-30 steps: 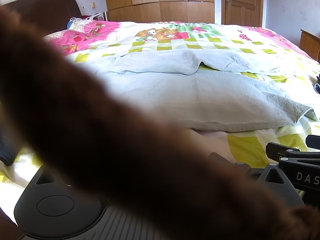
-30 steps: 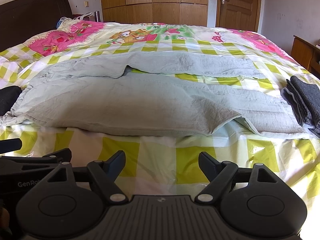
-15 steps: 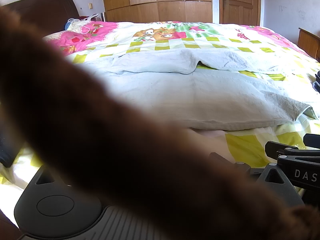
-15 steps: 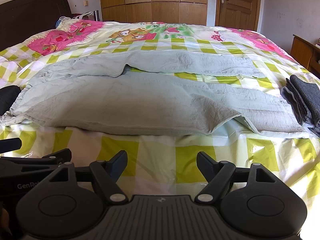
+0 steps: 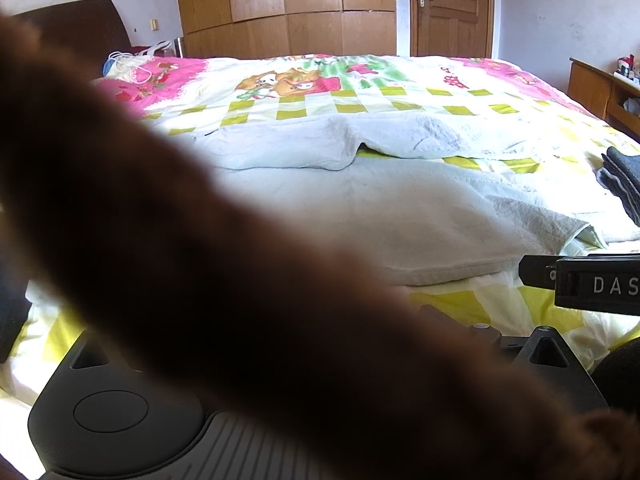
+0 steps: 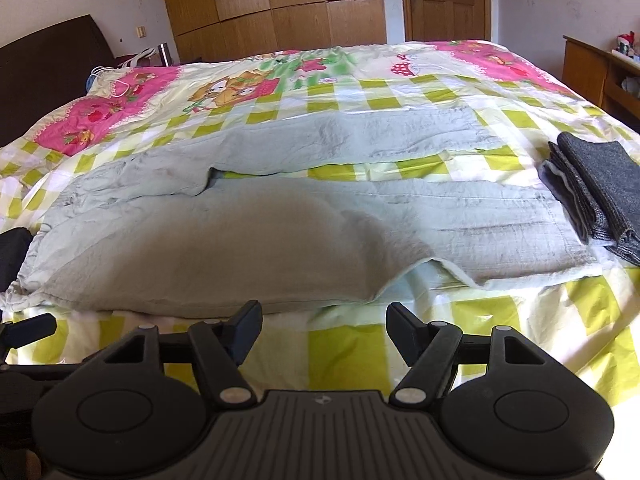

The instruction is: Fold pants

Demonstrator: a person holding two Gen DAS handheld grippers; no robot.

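Right gripper [image 6: 323, 322] at bottom centre of its view: jaws apart and closing, nothing between them, only the bedspread [image 6: 344, 92] showing in the gap. Fingertips sit just short of the pants' near edge.

Pants [image 6: 248, 224], pale grey-green, lie spread flat across mid-frame, waist at left, legs running right. Near leg's lower edge is flipped up right of centre. A folded dark grey garment [image 6: 596, 192] rests at right, touching the near leg's end.

Left view: a blurred brown furry band [image 5: 240, 280] crosses lower left to lower right and hides the left gripper [image 5: 304, 344] fingers, so can't tell its jaw state. Pants there are mid-frame.
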